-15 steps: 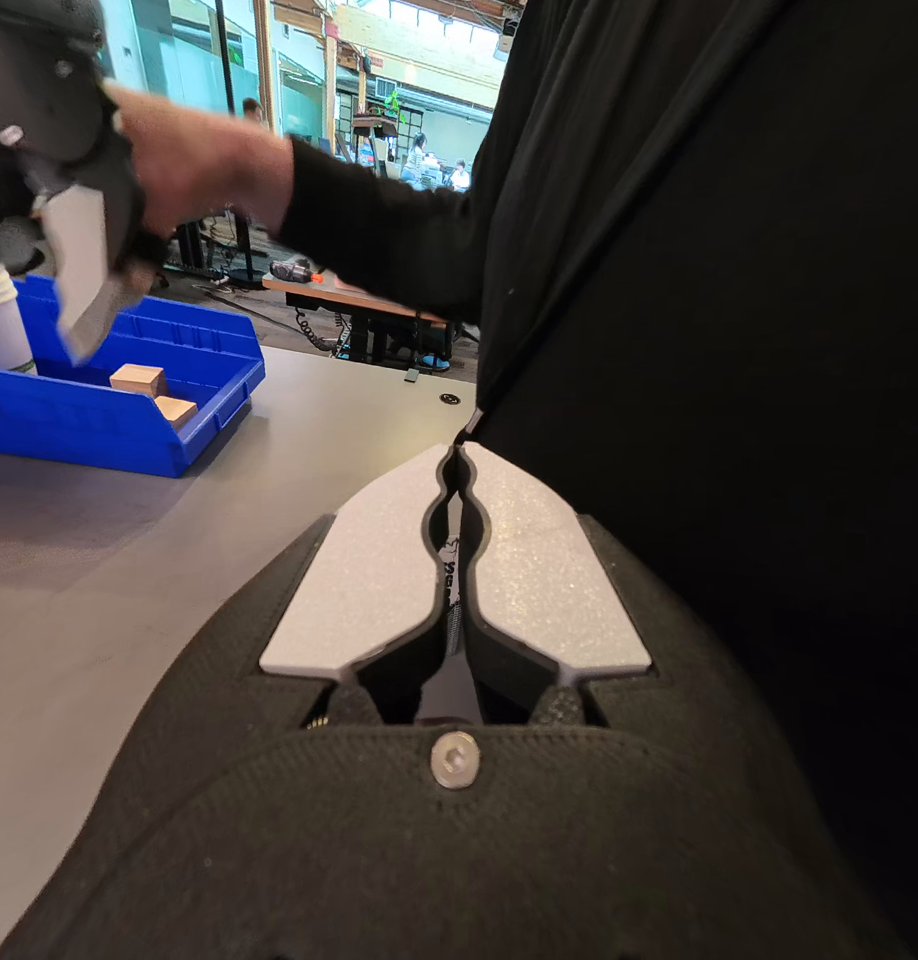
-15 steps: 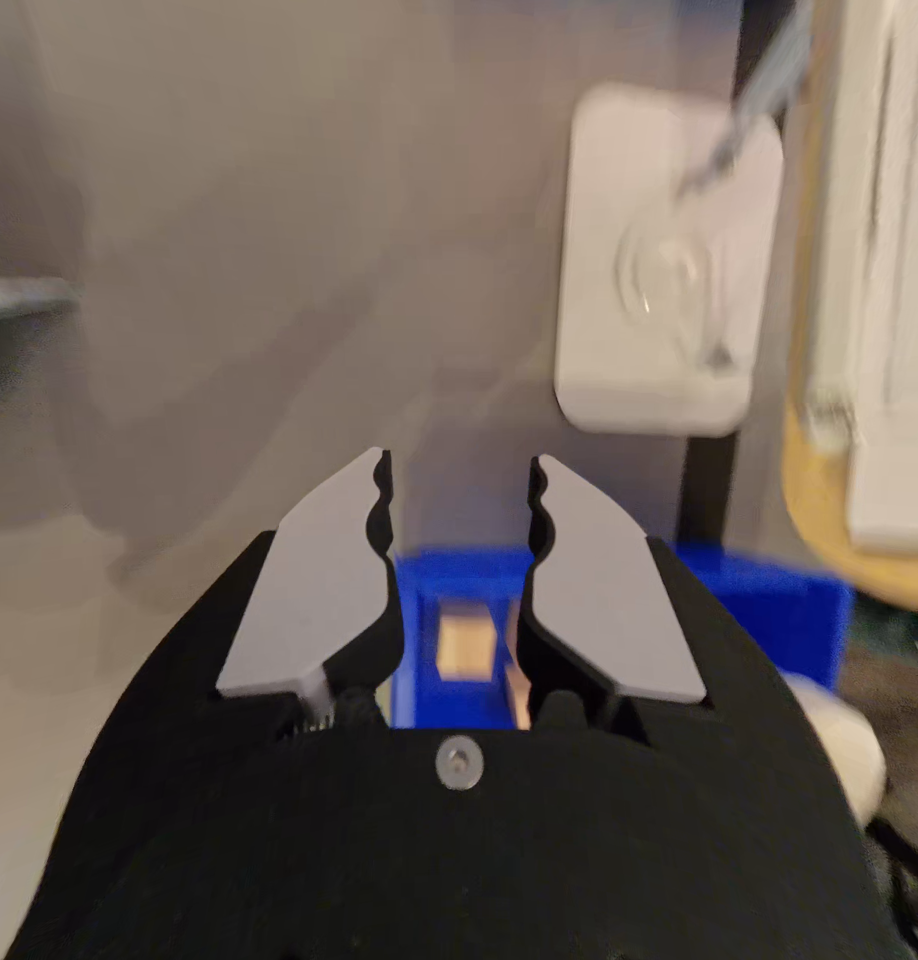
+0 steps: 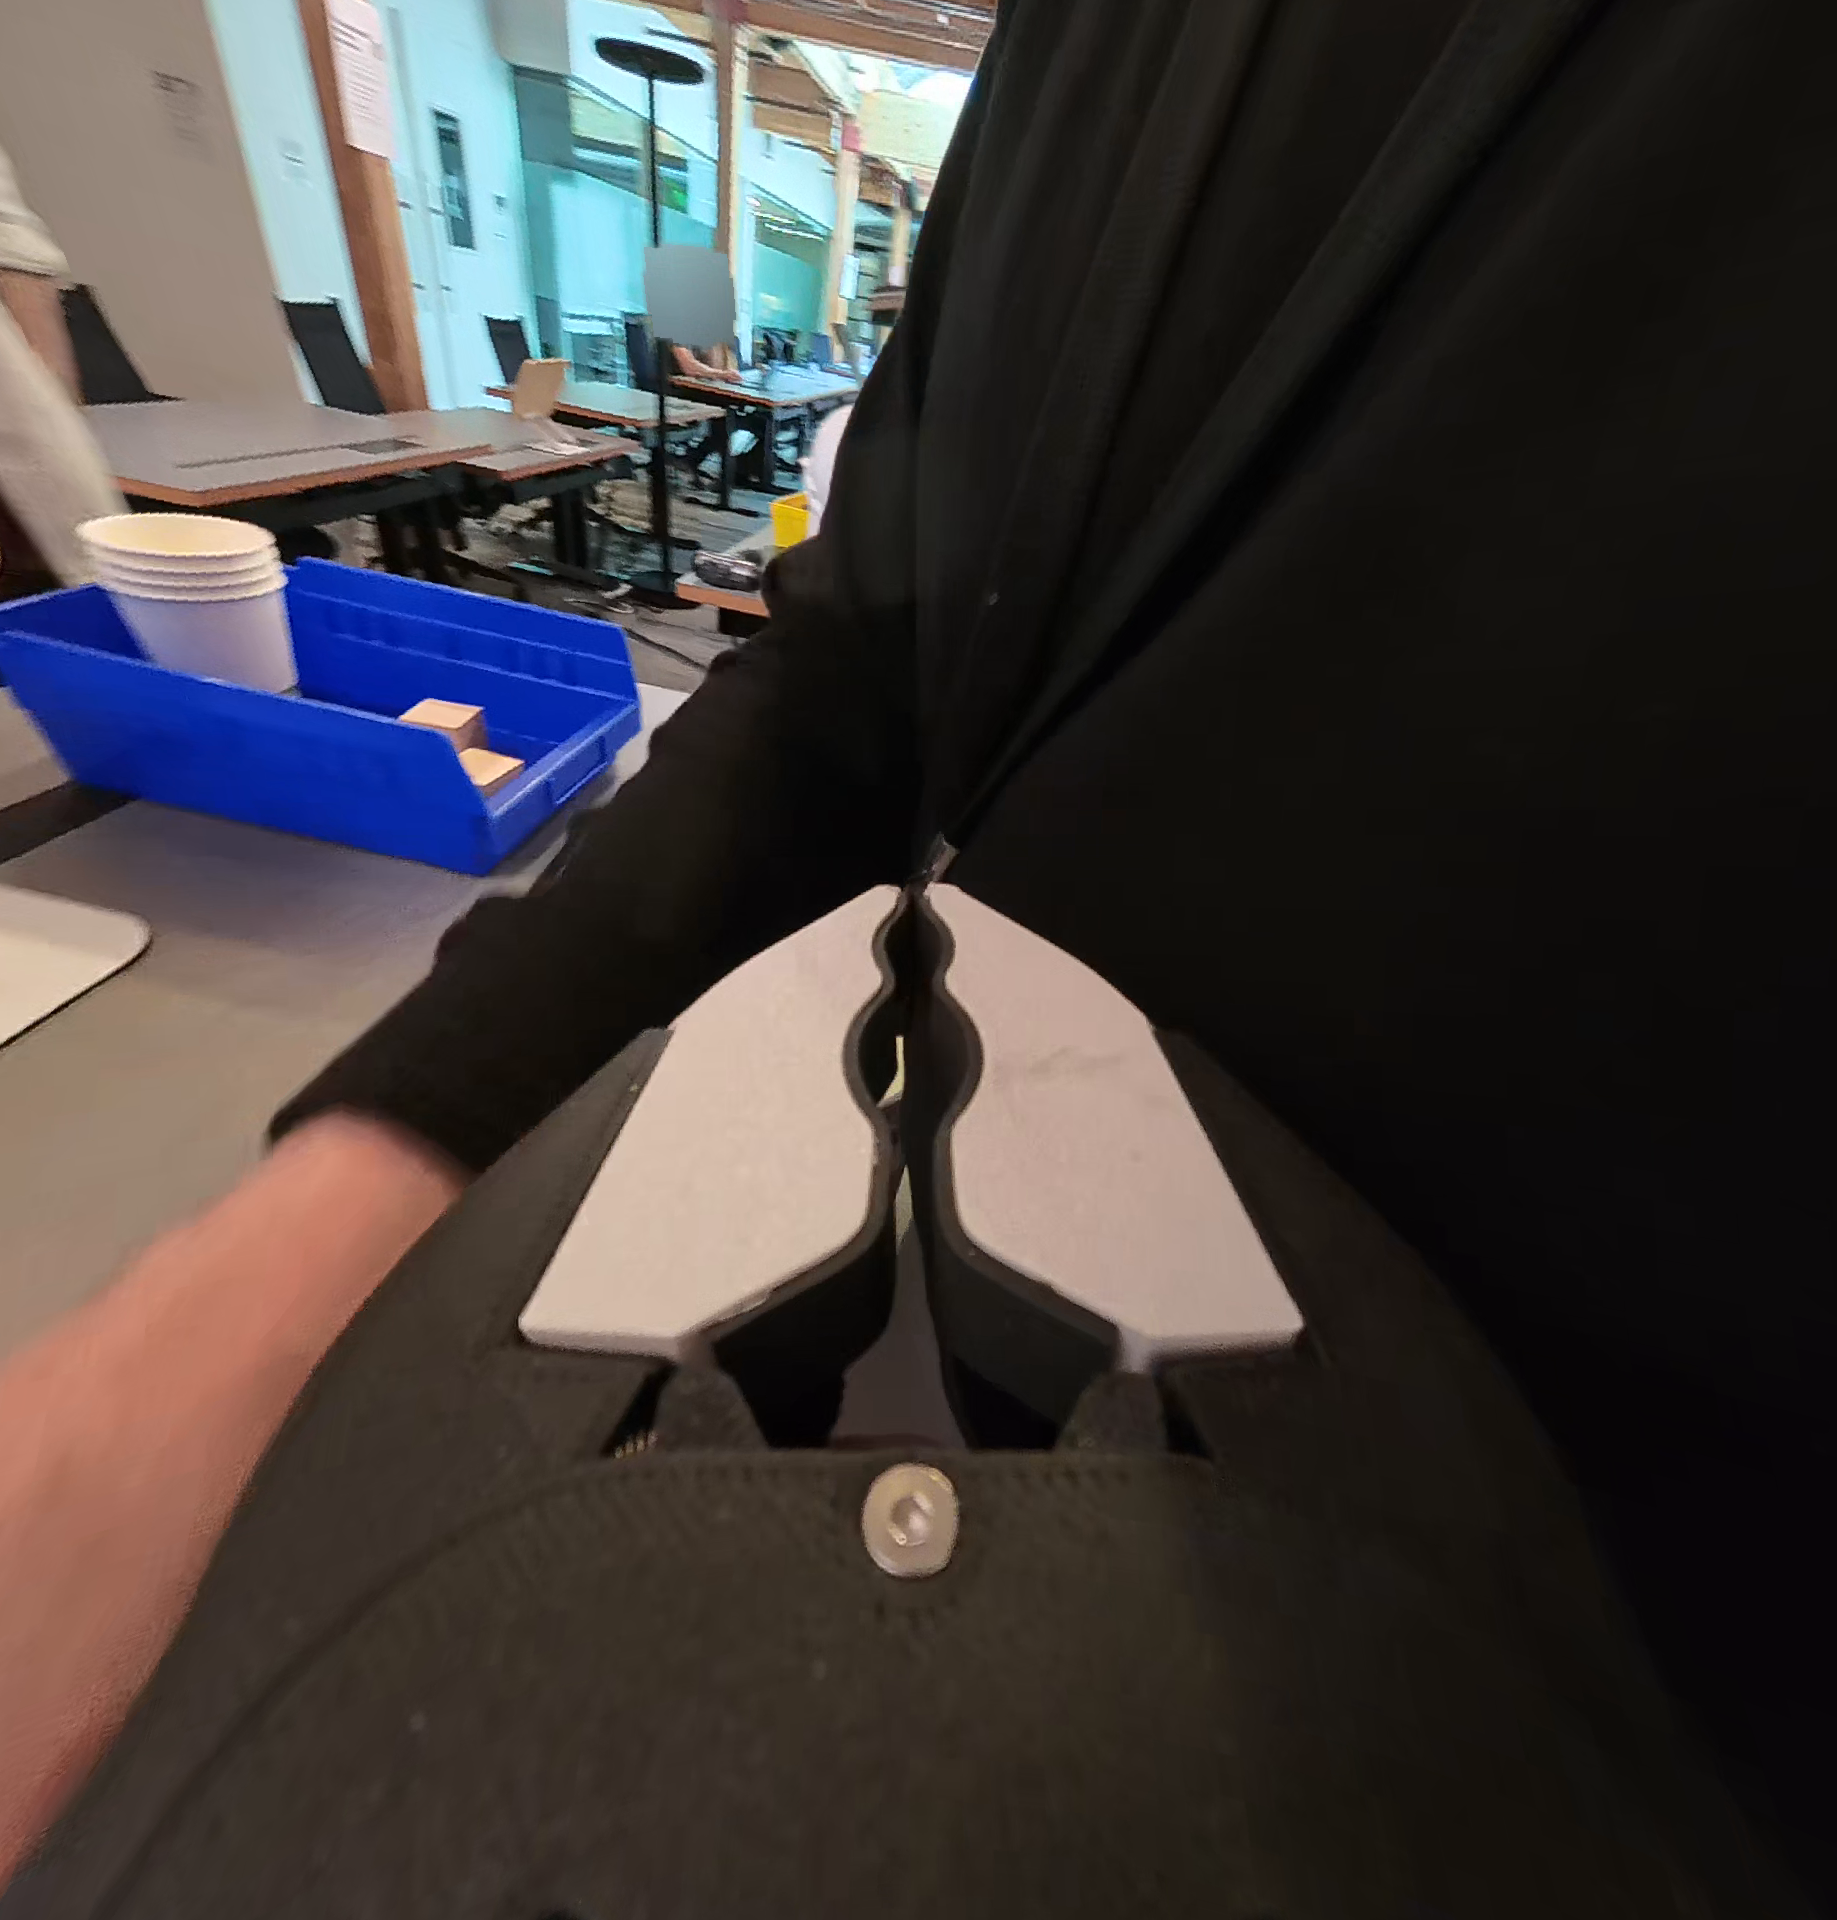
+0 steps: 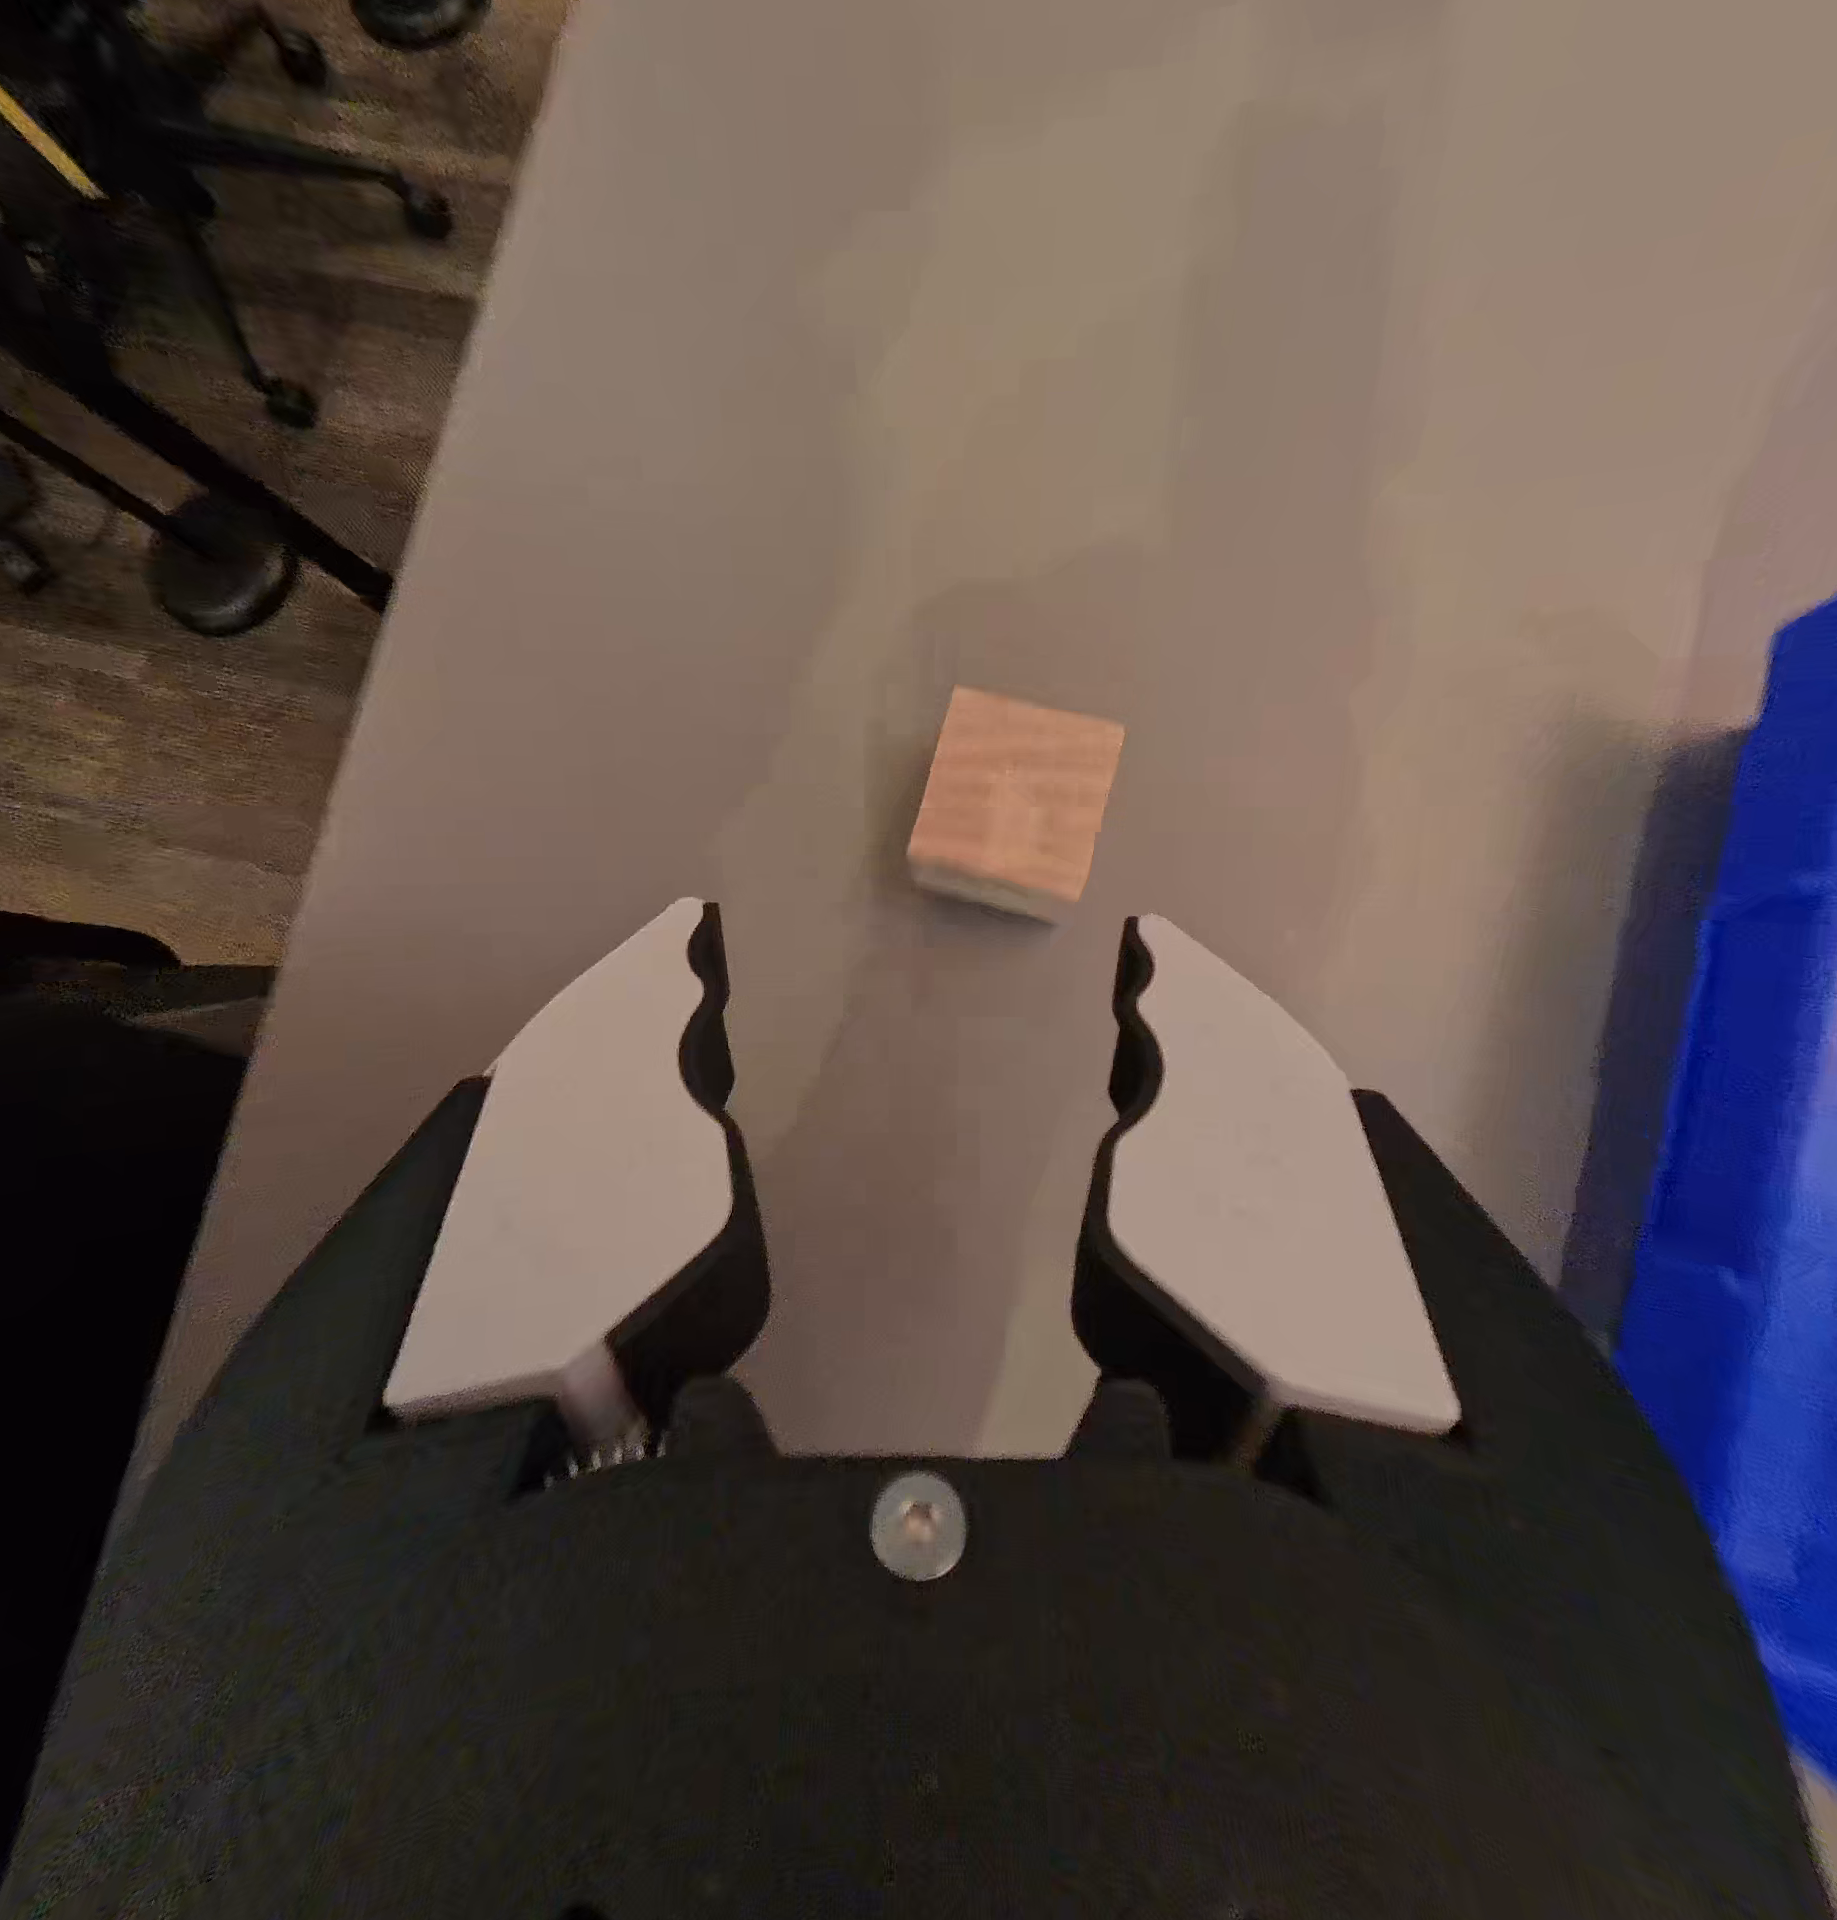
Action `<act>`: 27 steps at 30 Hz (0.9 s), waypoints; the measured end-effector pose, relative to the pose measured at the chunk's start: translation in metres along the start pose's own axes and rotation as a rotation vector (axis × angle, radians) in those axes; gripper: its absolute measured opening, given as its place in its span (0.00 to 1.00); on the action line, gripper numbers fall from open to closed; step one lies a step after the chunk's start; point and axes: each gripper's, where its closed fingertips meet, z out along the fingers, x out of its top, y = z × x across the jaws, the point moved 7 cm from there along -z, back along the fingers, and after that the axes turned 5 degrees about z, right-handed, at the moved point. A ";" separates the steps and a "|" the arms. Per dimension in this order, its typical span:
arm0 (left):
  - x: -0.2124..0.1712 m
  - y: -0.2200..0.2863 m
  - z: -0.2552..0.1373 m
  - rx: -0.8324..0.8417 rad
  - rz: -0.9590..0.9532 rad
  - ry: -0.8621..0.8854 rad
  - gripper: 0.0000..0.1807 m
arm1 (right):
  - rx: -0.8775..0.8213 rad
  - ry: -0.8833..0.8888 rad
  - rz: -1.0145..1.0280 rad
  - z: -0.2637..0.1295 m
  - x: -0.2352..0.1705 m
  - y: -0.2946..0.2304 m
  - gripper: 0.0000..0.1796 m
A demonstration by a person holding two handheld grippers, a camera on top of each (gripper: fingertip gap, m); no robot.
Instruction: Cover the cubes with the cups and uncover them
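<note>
Worktop (image 4: 997, 312) of plain grey carries a single wooden cube (image 4: 1013, 805), lying flat and alone just ahead of the right gripper (image 4: 919, 920). That gripper looks down on it with its jaws spread wide apart and nothing between them; the cube sits beyond the tips, not touched by either. At the right edge of this view stands the wall of a blue bin (image 4: 1766, 1143).

In the left wrist view the left gripper (image 3: 909, 904) points at the person's black garment (image 3: 1413, 623), its jaws pressed together at the tips and gripping nothing. A bare forearm (image 3: 166, 1351) in a black sleeve (image 3: 633, 935) crosses in front. Farther off, the blue bin (image 3: 270, 758) rests on the worktop, holding a stack of white paper cups (image 3: 202, 597) standing upright at one end and two more wooden cubes (image 3: 467, 738) touching each other near the other end.
</note>
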 end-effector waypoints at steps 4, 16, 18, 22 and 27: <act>-0.004 0.005 -0.021 0.039 -0.010 0.016 0.00 | -0.044 -0.095 -0.002 0.049 0.013 0.008 0.41; 0.003 -0.009 -0.041 -0.031 0.012 0.027 0.00 | -0.027 0.133 0.141 -0.107 -0.044 0.010 0.25; 0.001 -0.017 -0.035 -0.062 -0.006 0.048 0.00 | -0.140 0.201 0.254 -0.176 -0.090 0.020 0.25; 0.001 -0.031 -0.012 -0.151 -0.006 0.056 0.00 | -0.490 0.263 0.602 -0.310 -0.214 0.038 0.25; 0.003 -0.046 0.024 -0.265 -0.002 0.059 0.00 | -0.877 0.242 0.980 -0.404 -0.363 0.038 0.25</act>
